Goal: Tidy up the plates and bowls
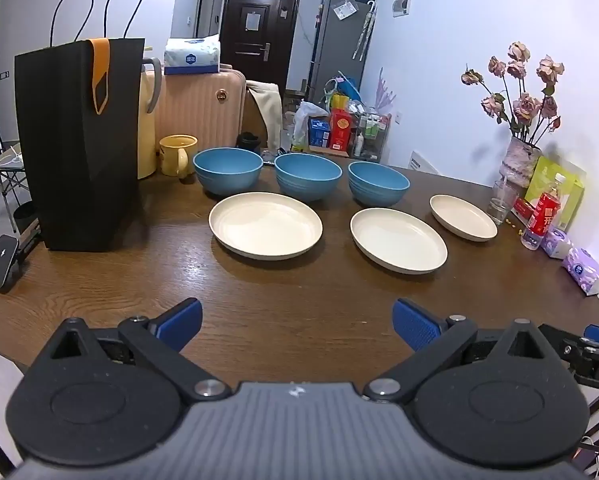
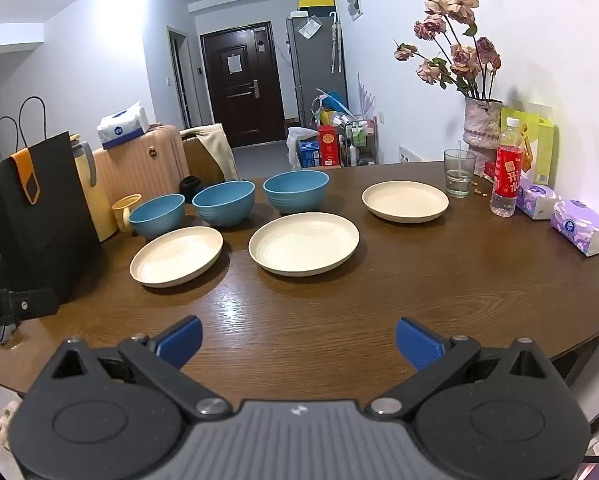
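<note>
Hovering wide open and empty at the table's near edge, the left gripper faces the leftmost plate straight ahead, while the right gripper lines up with the middle plate, bowls behind.

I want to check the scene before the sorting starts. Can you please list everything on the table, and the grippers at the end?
bowls: 3, blue, one row at the back: left, middle, right
plates: 3, cream, in front of the bowls: left, middle, right
paper bag: 1, black with orange tab, left side
mug: 1, yellow, left of the bowls
jug: 1, pale yellow, behind the bag
vase of roses: 1, dried pink flowers, right rear
glass: 1, clear, beside the vase
bottle: 1, red label, right side
tissue packs: 2, purple, right edge
left gripper: open, holds nothing
right gripper: open, holds nothing
</note>
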Demonstrator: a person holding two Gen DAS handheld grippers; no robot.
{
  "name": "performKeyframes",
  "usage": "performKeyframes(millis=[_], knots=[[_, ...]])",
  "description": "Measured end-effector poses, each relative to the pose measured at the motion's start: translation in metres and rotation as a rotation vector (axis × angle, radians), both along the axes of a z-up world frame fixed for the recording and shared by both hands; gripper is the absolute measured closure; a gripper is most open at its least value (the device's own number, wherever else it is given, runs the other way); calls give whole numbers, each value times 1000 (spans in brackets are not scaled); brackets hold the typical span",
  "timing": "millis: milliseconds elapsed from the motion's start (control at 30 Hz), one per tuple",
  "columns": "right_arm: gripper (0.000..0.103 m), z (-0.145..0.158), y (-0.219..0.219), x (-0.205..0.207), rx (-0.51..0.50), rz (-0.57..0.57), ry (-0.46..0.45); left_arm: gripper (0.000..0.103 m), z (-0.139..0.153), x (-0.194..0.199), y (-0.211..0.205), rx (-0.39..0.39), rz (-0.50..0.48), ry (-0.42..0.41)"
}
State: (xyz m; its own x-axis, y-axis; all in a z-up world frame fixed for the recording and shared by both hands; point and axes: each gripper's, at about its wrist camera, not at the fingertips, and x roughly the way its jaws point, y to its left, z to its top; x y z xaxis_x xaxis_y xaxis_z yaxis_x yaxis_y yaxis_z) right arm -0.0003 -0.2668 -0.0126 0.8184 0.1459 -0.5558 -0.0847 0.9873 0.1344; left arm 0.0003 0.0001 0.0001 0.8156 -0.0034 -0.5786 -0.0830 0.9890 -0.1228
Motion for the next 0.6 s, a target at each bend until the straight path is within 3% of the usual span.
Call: performKeyframes(millis=[600], knots=[[0,-1,5,-1,-8,-2,-3,0,-3,-8,5,-17,-9,-2]])
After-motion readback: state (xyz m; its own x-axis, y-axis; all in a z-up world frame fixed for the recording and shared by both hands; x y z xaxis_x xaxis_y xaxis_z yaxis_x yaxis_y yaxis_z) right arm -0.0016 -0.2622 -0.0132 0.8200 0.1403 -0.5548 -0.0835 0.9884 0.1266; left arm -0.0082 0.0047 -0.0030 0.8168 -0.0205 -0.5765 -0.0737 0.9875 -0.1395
